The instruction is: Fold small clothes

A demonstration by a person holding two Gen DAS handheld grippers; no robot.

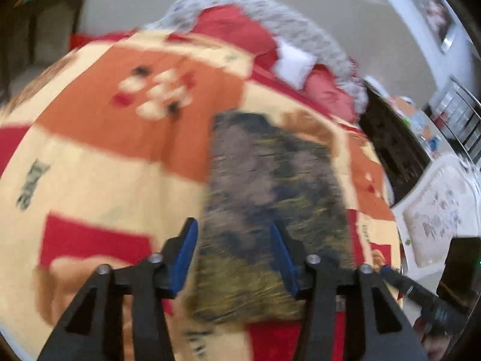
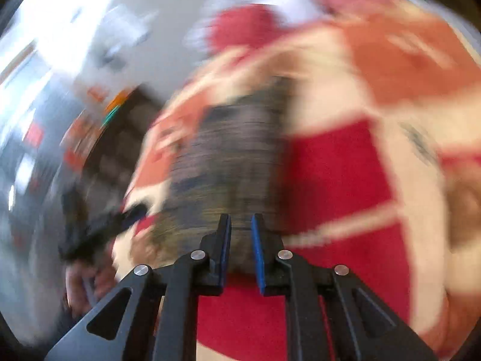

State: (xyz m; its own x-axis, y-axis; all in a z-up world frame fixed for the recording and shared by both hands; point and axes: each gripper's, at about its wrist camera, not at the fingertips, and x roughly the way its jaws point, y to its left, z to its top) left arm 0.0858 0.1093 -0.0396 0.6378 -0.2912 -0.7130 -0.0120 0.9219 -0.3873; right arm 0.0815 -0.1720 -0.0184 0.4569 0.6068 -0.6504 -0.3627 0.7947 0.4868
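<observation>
A small grey, dark and olive patterned garment (image 1: 270, 210) lies folded flat as a rectangle on a red, orange and cream blanket (image 1: 105, 156). My left gripper (image 1: 234, 234) is open above the garment's near part, holding nothing. In the right wrist view the same garment (image 2: 228, 162) is strongly blurred. My right gripper (image 2: 241, 225) hovers over its near edge with the jaws a narrow gap apart and nothing between them. The other gripper shows as a dark blur (image 2: 99, 231) at the left.
The blanket covers a bed with red pillows (image 1: 237, 27), a white pillow (image 1: 293, 60) and a grey fluffy throw (image 1: 300, 21) at the far end. A dark nightstand (image 1: 390, 147) and a white upholstered chair (image 1: 436, 210) stand to the right.
</observation>
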